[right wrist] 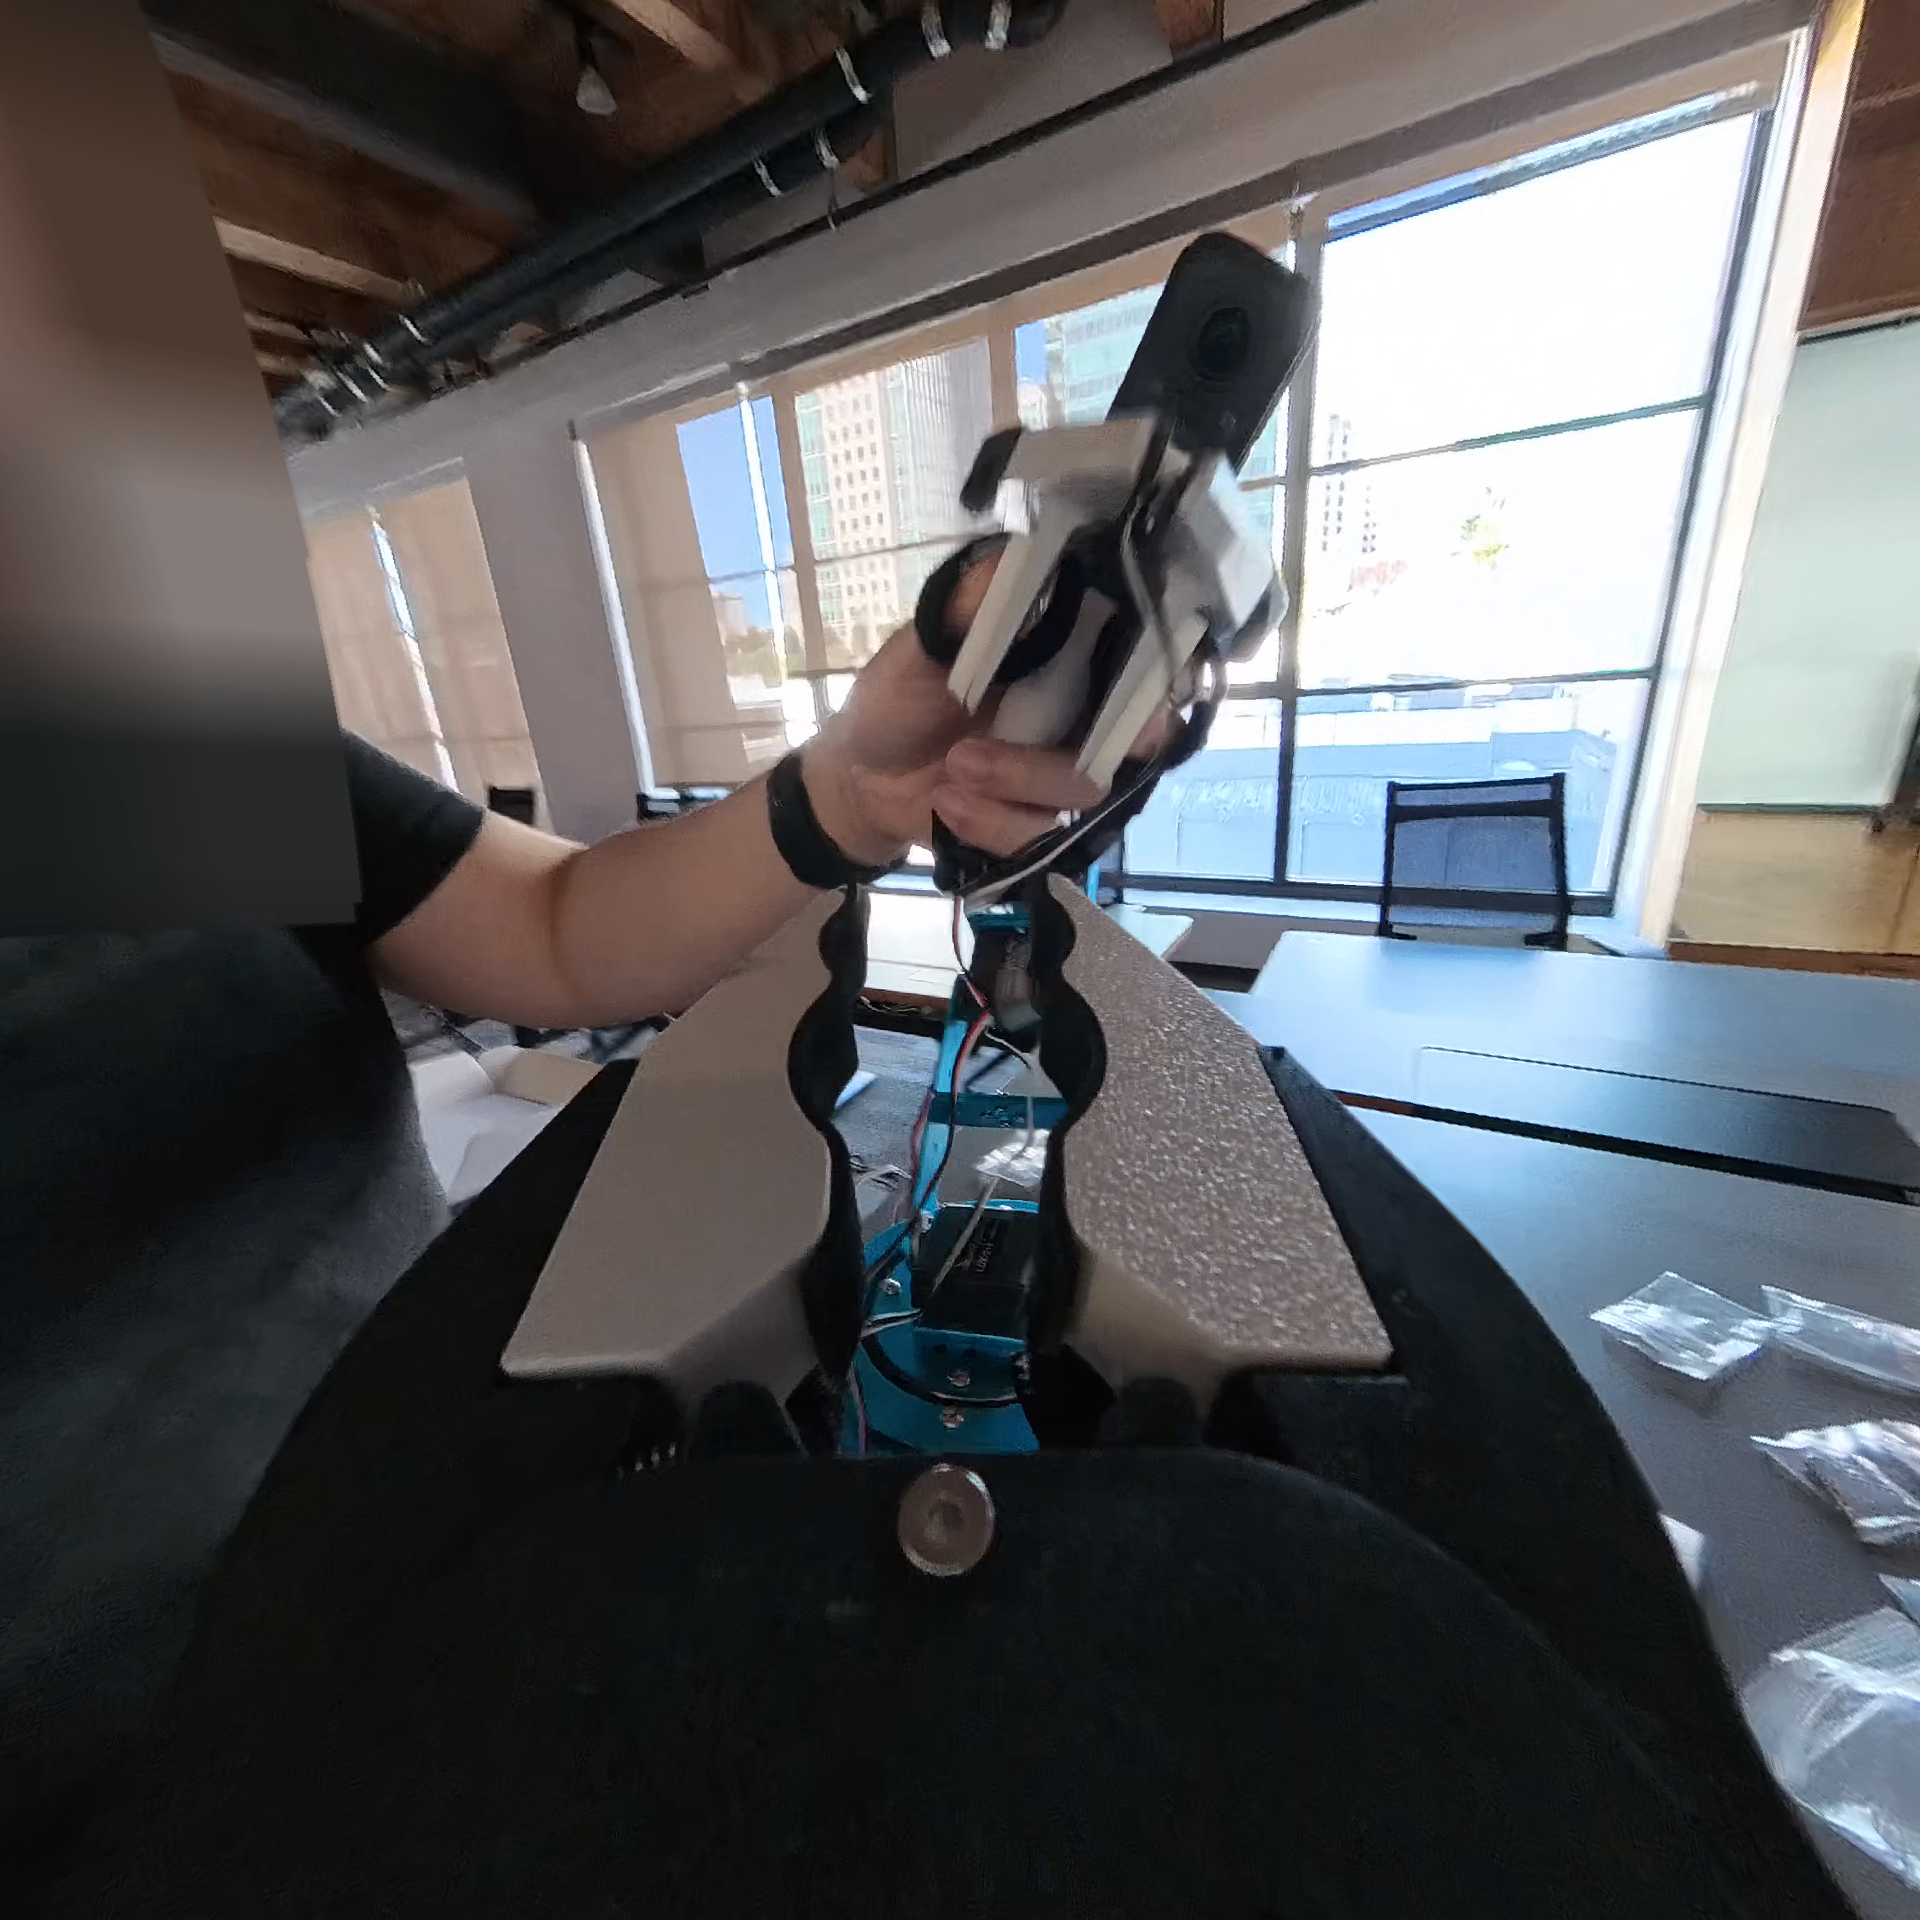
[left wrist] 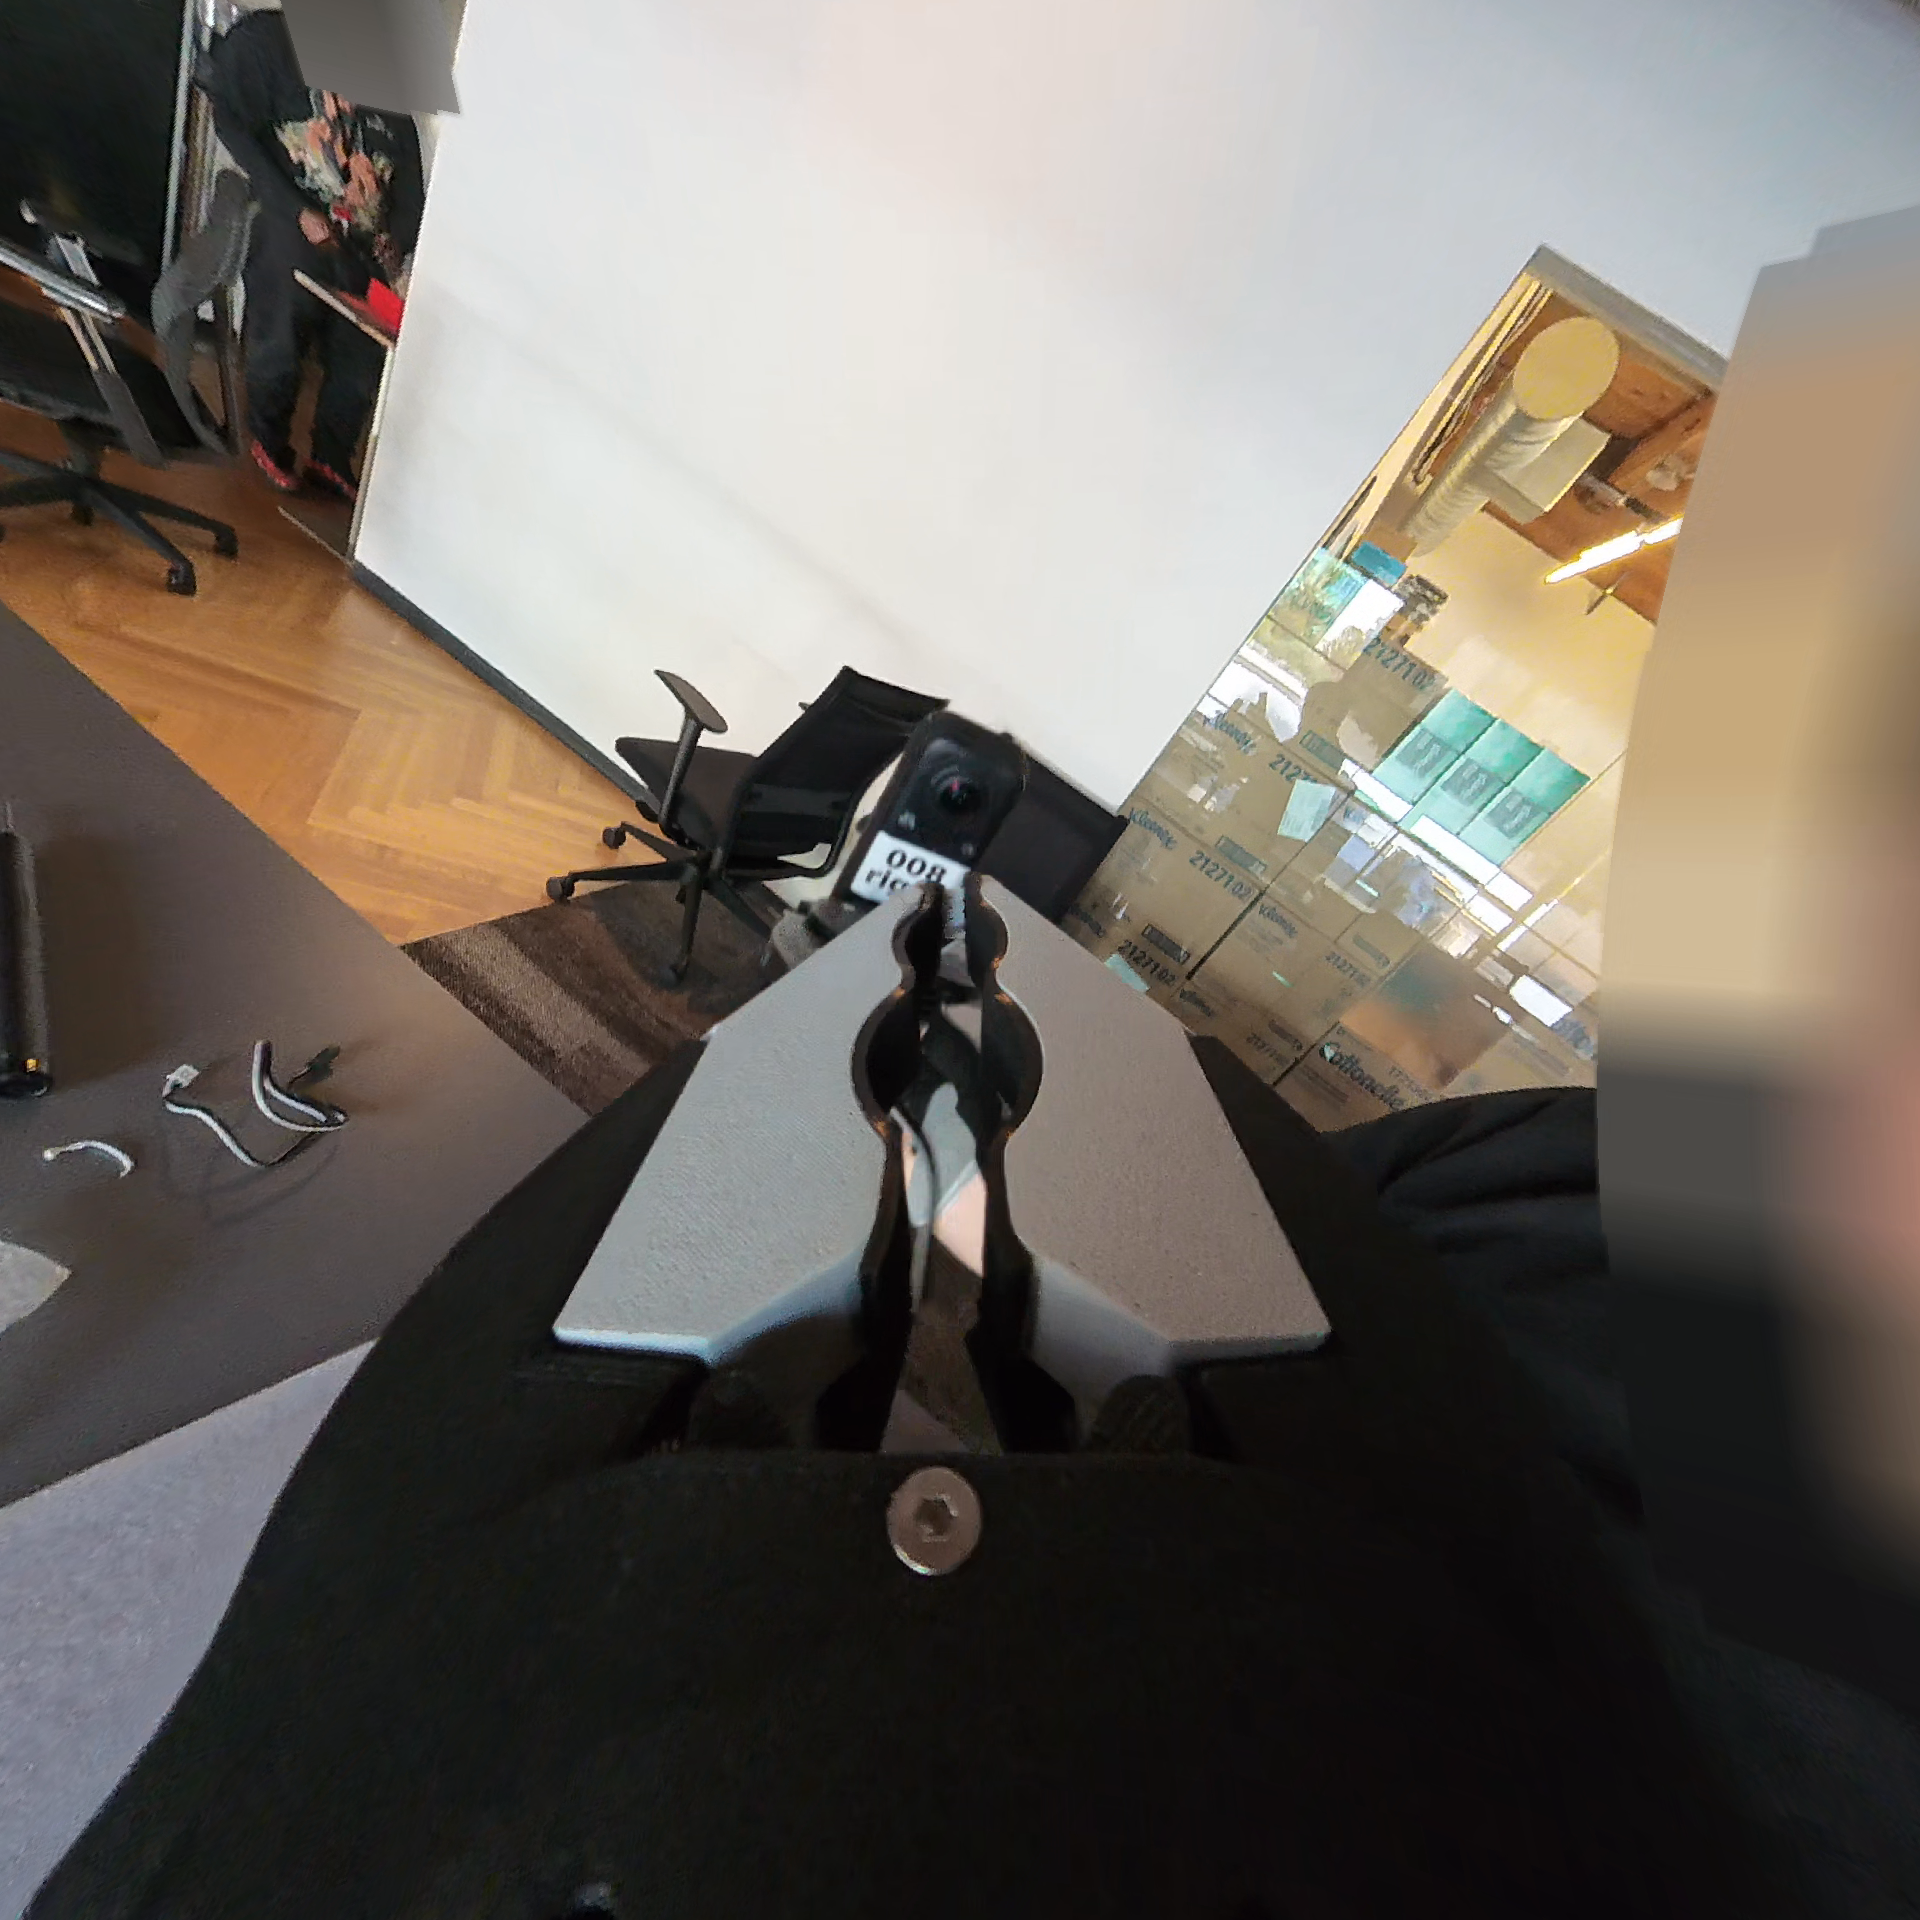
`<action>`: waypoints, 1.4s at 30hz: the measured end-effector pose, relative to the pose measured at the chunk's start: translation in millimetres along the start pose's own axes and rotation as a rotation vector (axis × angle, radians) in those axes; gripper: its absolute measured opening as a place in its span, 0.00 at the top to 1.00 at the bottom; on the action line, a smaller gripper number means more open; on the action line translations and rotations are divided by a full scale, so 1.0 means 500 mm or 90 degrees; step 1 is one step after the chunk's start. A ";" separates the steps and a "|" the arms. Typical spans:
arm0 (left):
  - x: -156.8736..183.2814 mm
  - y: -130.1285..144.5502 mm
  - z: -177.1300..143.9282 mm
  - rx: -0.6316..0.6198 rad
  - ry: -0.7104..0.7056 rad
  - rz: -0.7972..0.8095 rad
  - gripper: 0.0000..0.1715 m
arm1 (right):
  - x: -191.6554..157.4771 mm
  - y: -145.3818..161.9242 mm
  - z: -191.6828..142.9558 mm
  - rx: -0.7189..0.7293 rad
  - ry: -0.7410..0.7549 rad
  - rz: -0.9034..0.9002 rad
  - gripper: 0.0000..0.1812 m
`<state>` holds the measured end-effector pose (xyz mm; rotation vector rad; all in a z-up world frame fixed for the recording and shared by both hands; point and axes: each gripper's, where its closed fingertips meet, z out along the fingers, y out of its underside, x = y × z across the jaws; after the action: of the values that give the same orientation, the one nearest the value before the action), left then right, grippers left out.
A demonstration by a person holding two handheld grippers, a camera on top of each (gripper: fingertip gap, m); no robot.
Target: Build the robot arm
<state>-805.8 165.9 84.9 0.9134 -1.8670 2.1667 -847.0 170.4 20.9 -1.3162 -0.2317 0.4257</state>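
My left gripper (left wrist: 940,904) has its jaws almost together, pinching thin black and white wires (left wrist: 921,1049) at the tips. In the right wrist view a bare hand (right wrist: 904,748) holds it raised and tilted, and the wires (right wrist: 1023,868) run down from its tips. My right gripper (right wrist: 956,909) is shut on a blue metal frame (right wrist: 940,1117) fitted with black servos and loose wires, which stands up between its black pads (right wrist: 831,1029). The two grippers face each other closely. The right gripper's camera (left wrist: 956,795) shows just beyond the left fingertips.
A dark table (left wrist: 312,1195) carries short wire pieces (left wrist: 255,1101) and a black cylinder (left wrist: 23,956). An office chair (left wrist: 748,810), stacked cardboard boxes (left wrist: 1247,914) and a standing person (left wrist: 312,260) lie beyond. Clear plastic bags (right wrist: 1714,1340) lie on the table (right wrist: 1558,1226) at right. My right fingertips sit around 8 cm from my left ones.
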 end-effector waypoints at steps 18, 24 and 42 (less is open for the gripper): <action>0.042 -0.025 -0.029 0.045 0.044 -0.027 1.00 | 0.074 0.109 0.047 -0.207 0.187 -0.247 0.87; 0.060 -0.053 -0.063 0.072 0.038 -0.006 1.00 | 0.079 0.172 0.048 -0.317 0.200 -0.329 0.97; 0.087 -0.105 -0.142 0.145 0.045 -0.001 1.00 | 0.137 0.157 -0.008 -0.275 0.268 -0.204 0.93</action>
<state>-840.5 231.7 148.9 0.8625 -1.6130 2.4131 -797.1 211.0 -61.2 -1.7220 -0.1805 -0.1888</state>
